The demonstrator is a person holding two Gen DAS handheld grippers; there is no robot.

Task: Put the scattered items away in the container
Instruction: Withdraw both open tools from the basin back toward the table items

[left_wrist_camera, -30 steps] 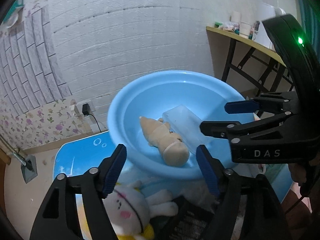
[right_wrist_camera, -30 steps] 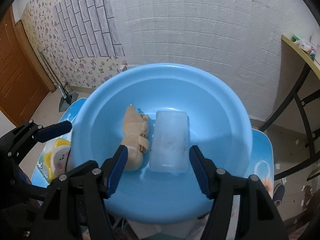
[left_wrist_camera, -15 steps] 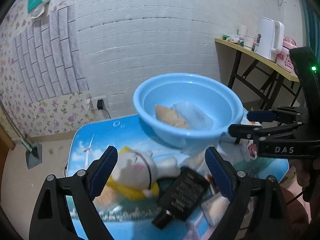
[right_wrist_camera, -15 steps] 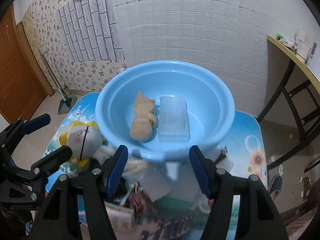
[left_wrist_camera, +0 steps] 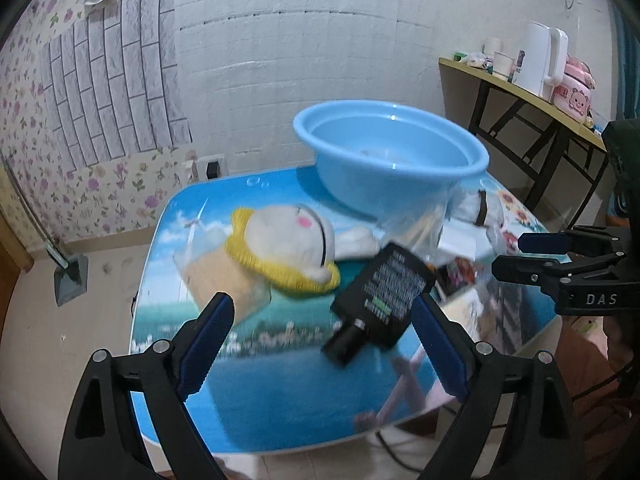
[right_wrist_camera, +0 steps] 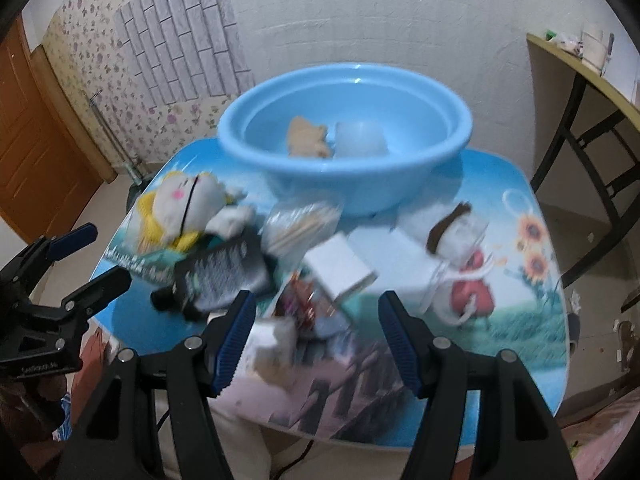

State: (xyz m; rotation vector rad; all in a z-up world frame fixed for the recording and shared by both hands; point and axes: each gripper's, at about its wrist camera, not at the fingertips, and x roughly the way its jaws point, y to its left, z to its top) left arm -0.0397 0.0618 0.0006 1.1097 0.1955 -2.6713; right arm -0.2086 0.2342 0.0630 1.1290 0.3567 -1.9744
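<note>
Blue-padded left gripper [left_wrist_camera: 320, 344] and right gripper [right_wrist_camera: 316, 338] hover released above the table [left_wrist_camera: 280, 392], apparently level.

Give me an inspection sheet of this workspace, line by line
Surface: low table with a printed blue landscape top.
Job's things: blue basin at the table's far side, holding a tan plush and a clear box. Still outside it: white plush, black adapter, clear bag, white box, small doll, snack packet.
Clutter: the loose things overlap in a pile in front of the basin.
Grippers: left claw and right claw both open, empty, above the table's near edge.
Cables: dark cable below the near edge.
Surroundings: white brick wall, side desk with kettle, wooden door.
</note>
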